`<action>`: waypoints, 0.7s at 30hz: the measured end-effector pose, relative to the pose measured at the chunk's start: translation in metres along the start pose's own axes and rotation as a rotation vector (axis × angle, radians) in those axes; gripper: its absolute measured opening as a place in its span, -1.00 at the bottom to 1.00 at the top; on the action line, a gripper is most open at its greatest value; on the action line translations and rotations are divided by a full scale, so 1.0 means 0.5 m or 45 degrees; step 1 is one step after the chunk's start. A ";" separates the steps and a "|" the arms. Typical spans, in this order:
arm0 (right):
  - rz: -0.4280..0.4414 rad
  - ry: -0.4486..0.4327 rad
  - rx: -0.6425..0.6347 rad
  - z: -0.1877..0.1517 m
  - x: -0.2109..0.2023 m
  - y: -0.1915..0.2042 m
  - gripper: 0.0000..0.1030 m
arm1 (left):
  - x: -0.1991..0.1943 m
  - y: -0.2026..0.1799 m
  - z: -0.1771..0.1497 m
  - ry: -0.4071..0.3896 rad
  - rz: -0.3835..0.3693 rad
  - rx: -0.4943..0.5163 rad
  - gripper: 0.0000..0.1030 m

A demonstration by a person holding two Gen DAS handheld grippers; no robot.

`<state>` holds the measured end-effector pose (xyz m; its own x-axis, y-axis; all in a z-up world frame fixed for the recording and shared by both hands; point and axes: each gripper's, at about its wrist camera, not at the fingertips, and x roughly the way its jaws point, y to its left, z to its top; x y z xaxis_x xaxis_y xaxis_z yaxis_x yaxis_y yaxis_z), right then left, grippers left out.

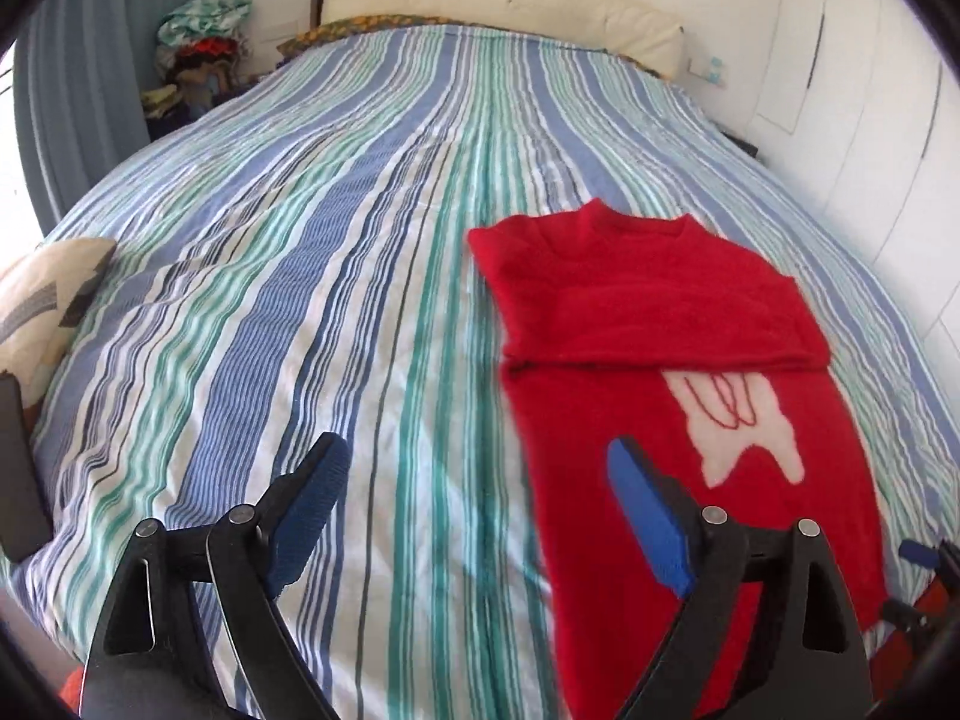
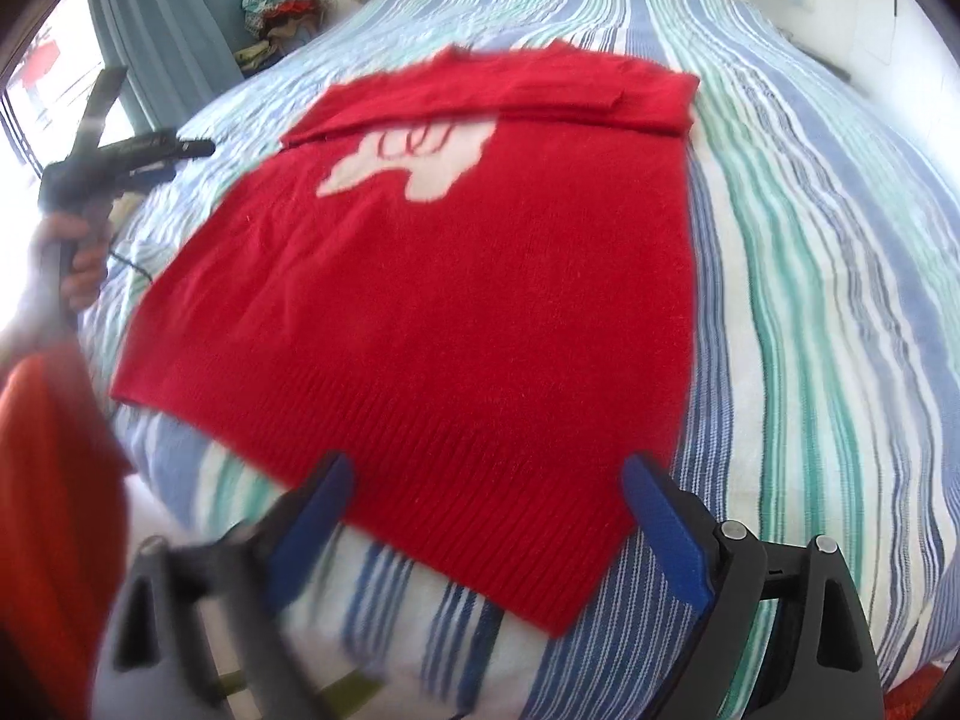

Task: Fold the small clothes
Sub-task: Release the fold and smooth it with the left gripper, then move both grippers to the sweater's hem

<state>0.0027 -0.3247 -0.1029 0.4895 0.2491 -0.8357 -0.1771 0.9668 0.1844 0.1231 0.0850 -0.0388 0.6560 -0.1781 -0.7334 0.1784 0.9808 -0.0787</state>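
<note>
A bed with a blue, teal and white striped cover (image 1: 336, 252) fills both views, with a cream headboard (image 1: 504, 6) at its far end and a grey-blue curtain (image 1: 90, 78) to the left. A heap of mixed clothes (image 1: 201, 42) sits beside the bed near the curtain. On the cover lies the red sweater (image 2: 456, 300), flat, its sleeves folded across the chest just below the collar and partly covering a white motif (image 2: 420, 165); its ribbed hem lies at the near edge of the bed. The left gripper (image 1: 474, 504) hangs above the bed with its blue pads wide apart, holding nothing, its right pad over the sweater's left edge. The right gripper (image 2: 486, 516) hovers over the hem, jaws likewise spread and empty.
</note>
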 end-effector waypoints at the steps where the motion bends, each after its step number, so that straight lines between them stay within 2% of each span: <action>1: 0.007 -0.067 0.024 0.009 -0.027 -0.002 0.73 | -0.019 -0.021 0.001 -0.025 -0.023 0.031 0.83; 3: 0.015 -0.157 0.053 0.044 -0.062 -0.003 0.73 | -0.038 -0.063 0.005 -0.039 -0.076 0.071 0.83; 4: 0.014 -0.162 0.049 0.070 -0.065 -0.002 0.73 | -0.035 -0.086 0.008 -0.024 -0.112 0.085 0.83; 7: -0.053 -0.069 0.015 0.147 -0.026 -0.001 0.73 | -0.009 -0.161 -0.013 0.038 -0.163 0.179 0.83; 10: -0.031 0.106 -0.007 0.177 0.051 -0.004 0.73 | 0.039 -0.212 -0.086 0.208 -0.102 0.325 0.81; 13: -0.041 0.331 -0.022 0.129 0.112 -0.005 0.73 | 0.067 -0.200 -0.180 0.392 -0.090 0.355 0.73; 14: -0.062 0.349 -0.047 0.108 0.113 -0.001 0.74 | 0.064 -0.189 -0.203 0.406 -0.086 0.356 0.73; 15: -0.080 0.329 -0.075 0.088 0.103 0.003 0.75 | 0.047 -0.181 -0.222 0.378 -0.093 0.364 0.75; 17: -0.096 0.318 -0.094 0.049 0.078 0.009 0.76 | 0.026 -0.171 -0.237 0.373 -0.089 0.382 0.79; 21: -0.095 0.314 -0.003 -0.022 0.046 -0.003 0.88 | 0.025 -0.167 -0.242 0.393 -0.076 0.361 0.84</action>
<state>0.0047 -0.3209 -0.1279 0.2783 0.1550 -0.9479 -0.1504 0.9818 0.1164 0.0277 0.0104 -0.1230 0.3956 -0.1595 -0.9045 0.4322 0.9013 0.0301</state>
